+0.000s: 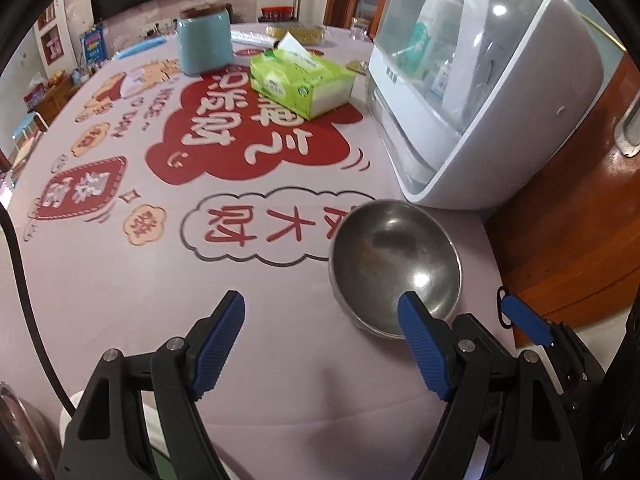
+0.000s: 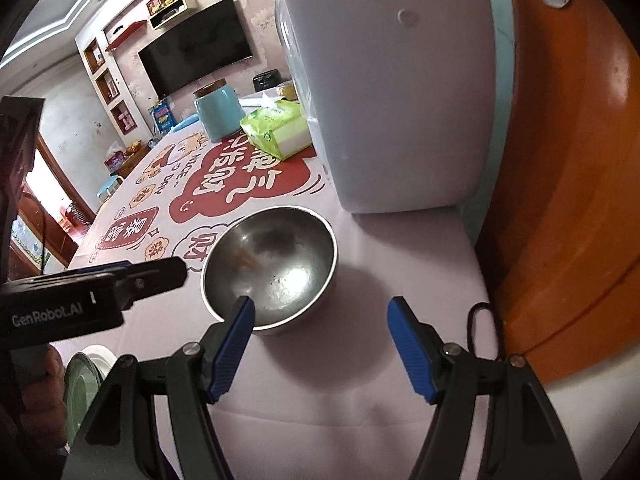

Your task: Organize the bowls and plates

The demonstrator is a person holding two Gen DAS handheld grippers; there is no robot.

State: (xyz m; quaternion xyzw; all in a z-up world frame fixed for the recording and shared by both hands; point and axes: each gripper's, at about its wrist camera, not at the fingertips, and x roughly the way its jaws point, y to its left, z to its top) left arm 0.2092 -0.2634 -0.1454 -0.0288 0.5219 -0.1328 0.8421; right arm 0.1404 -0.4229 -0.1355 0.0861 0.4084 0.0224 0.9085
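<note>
The table fills most of both views, covered by a pale cloth printed with red characters. The white dish cabinet with its clear hood stands at the upper right of the left wrist view, and takes the upper middle of the right wrist view. In the upper middle of the left wrist view sit a green tissue pack and a blue jar, well apart from the work.

The steel bowl stands upright and empty on the cloth at the lower right of centre in the left wrist view, just in front of the cabinet's base. In the right wrist view it lies at centre, and the corner of a green and white plate shows at the lower left edge.

The left gripper hovers low over the cloth with its jaws wide apart, its right blue finger overlapping the bowl's near rim in the picture; whether it touches, I cannot tell. The right gripper is also spread wide and holds nothing, its left finger at the bowl's near rim, the rest of the gap over bare cloth.

The step in hand seems to be taking the bowl. To do it well, one gripper should straddle the near rim, one finger inside and one outside, and close firmly, since thin smooth steel is likely to slip or tip. Both tools point forward and slightly down, close together.
</note>
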